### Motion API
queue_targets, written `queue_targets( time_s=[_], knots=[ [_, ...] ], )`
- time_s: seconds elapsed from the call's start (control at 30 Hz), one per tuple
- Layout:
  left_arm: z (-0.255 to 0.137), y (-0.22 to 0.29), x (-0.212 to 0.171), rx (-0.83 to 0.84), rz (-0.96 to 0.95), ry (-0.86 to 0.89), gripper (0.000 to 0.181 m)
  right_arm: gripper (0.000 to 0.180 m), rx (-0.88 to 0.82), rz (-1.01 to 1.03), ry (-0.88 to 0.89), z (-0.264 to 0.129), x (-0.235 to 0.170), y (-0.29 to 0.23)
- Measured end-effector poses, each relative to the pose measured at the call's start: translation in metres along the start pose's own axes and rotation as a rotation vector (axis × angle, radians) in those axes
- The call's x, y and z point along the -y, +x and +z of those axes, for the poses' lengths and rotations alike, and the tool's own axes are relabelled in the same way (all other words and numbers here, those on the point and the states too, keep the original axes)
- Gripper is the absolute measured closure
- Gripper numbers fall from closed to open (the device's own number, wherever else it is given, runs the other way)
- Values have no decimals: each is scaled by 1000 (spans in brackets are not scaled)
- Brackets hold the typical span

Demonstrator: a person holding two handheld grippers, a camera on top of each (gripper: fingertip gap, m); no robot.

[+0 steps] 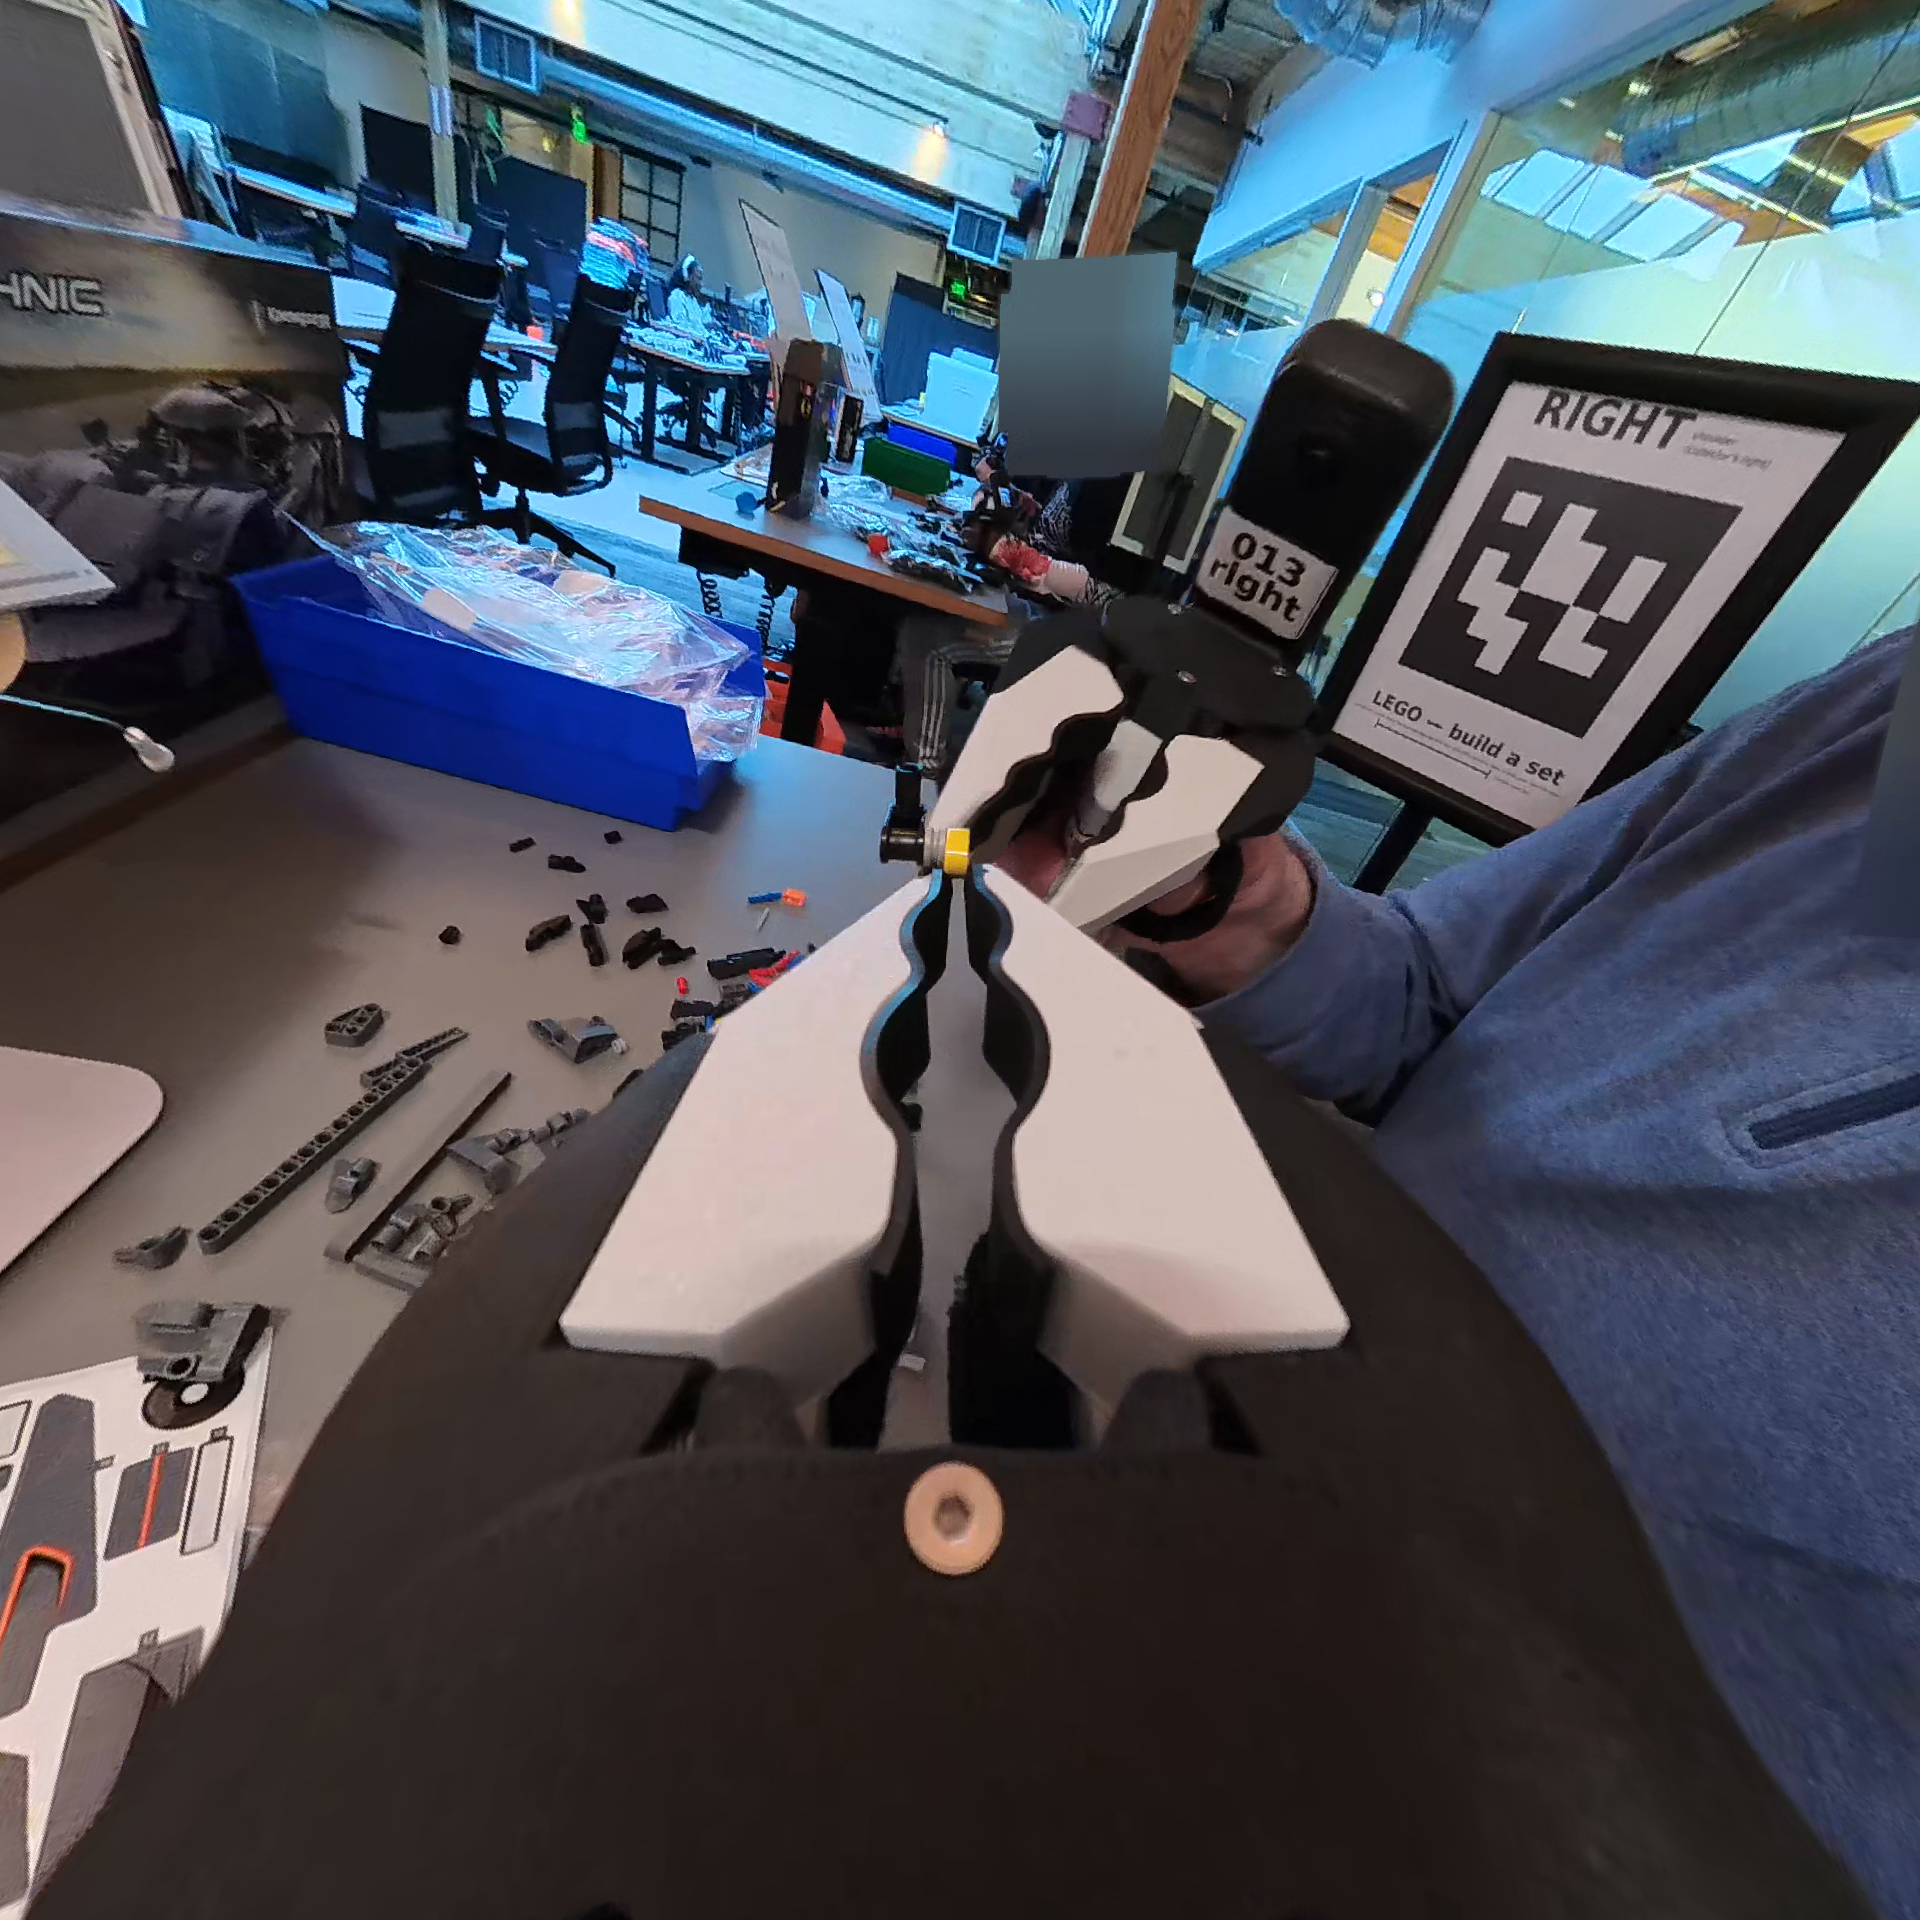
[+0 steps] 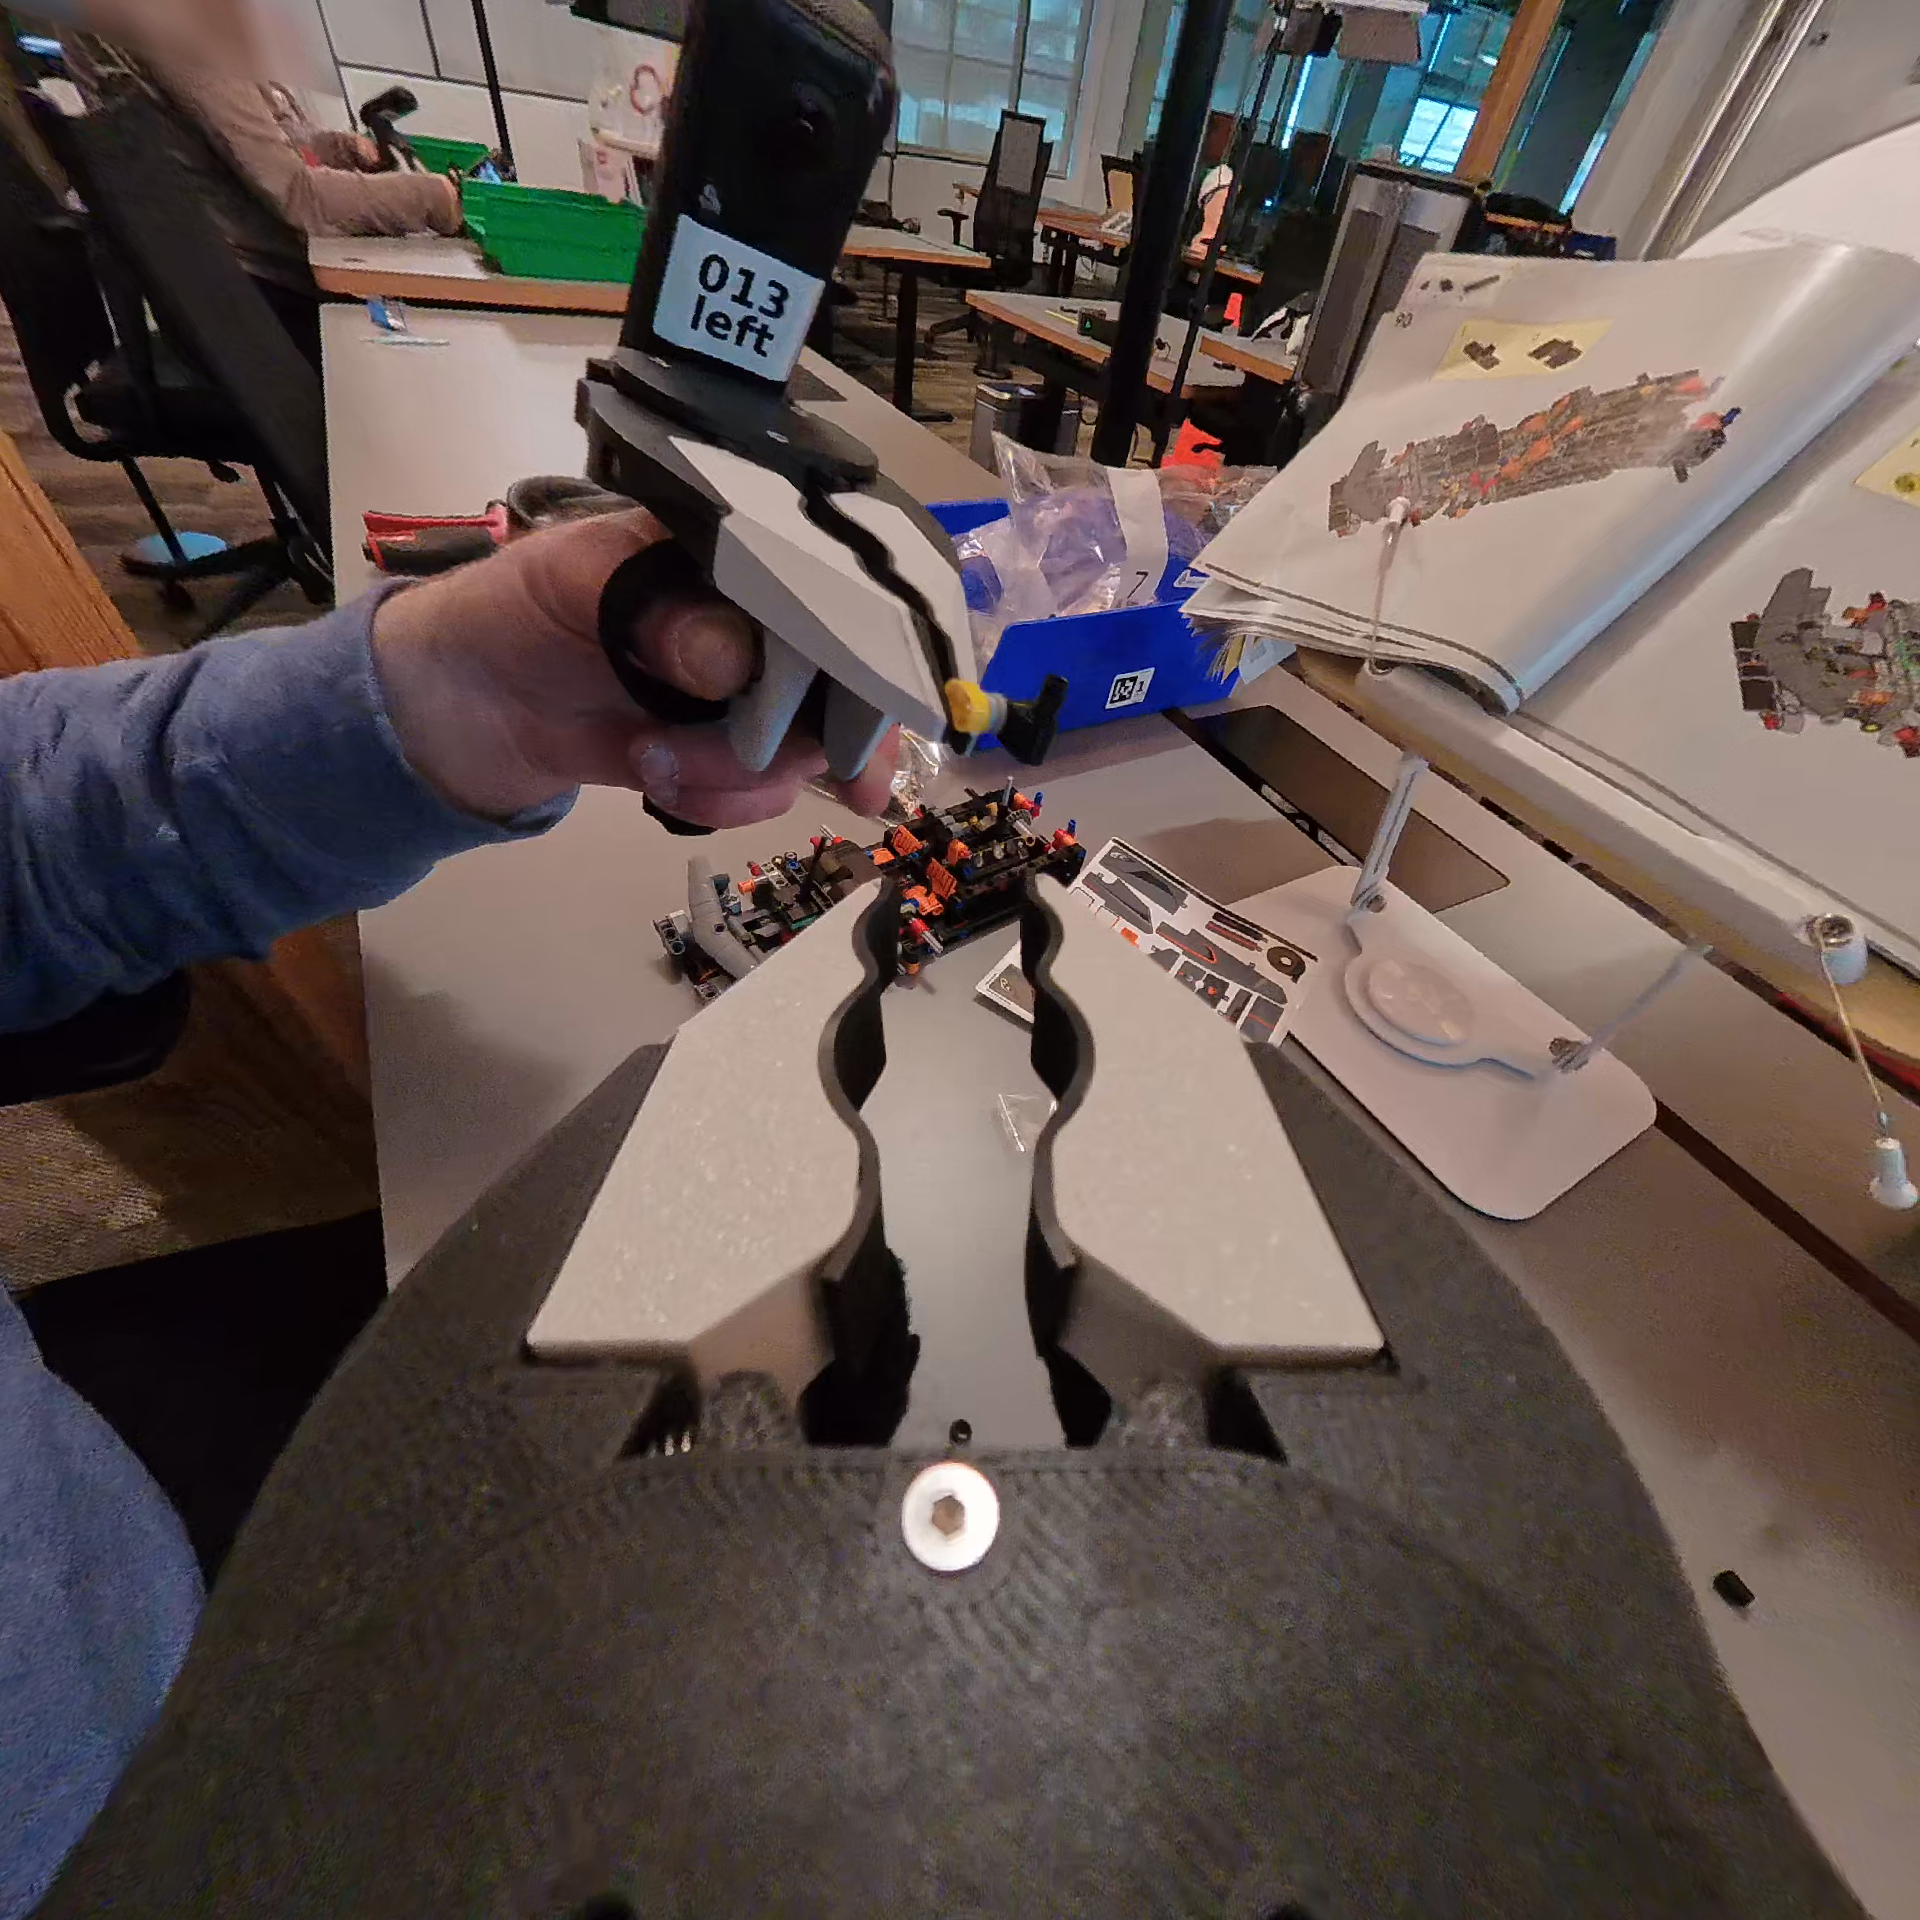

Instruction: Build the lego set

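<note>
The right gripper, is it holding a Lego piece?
No, the right gripper is open and empty; the small yellow and black piece is pinched in the left gripper.

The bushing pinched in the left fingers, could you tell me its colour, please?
Yellow bushing, clearest in the right wrist view.

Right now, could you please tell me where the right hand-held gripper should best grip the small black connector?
Probably the black connector by its free upright end, coming from the side opposite the yellow bush, since the left hand-held gripper already pinches that bush end.
</note>
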State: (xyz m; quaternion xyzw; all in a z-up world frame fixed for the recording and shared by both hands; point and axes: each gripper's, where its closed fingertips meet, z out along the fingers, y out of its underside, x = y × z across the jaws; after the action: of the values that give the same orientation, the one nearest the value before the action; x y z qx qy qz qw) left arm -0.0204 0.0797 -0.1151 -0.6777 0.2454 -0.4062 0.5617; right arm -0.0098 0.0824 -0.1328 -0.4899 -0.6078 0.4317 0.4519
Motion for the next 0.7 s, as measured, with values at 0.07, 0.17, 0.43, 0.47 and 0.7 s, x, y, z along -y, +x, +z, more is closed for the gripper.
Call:
queue_targets(
  time_s=[0.07,0.17,0.43,0.47,0.7],
  knots=[
    [-3,1,-4,2,-1,-13,180,160,5,-11,-6,2,-1,-4],
    [-10,2,-7,8,-3,-17,180,159,17,-14,-16,5,-4,-9],
    [-17,-1,-19,14,-22,-26,180,158,24,-14,-23,11,-8,-11],
    [-17,-1,-21,13,-24,-28,180,158,25,-13,-23,11,-8,-11],
    [-27,-4,-25,28,-26,-9,180,157,36,-6,-28,14,-13,-10]
  ],
)
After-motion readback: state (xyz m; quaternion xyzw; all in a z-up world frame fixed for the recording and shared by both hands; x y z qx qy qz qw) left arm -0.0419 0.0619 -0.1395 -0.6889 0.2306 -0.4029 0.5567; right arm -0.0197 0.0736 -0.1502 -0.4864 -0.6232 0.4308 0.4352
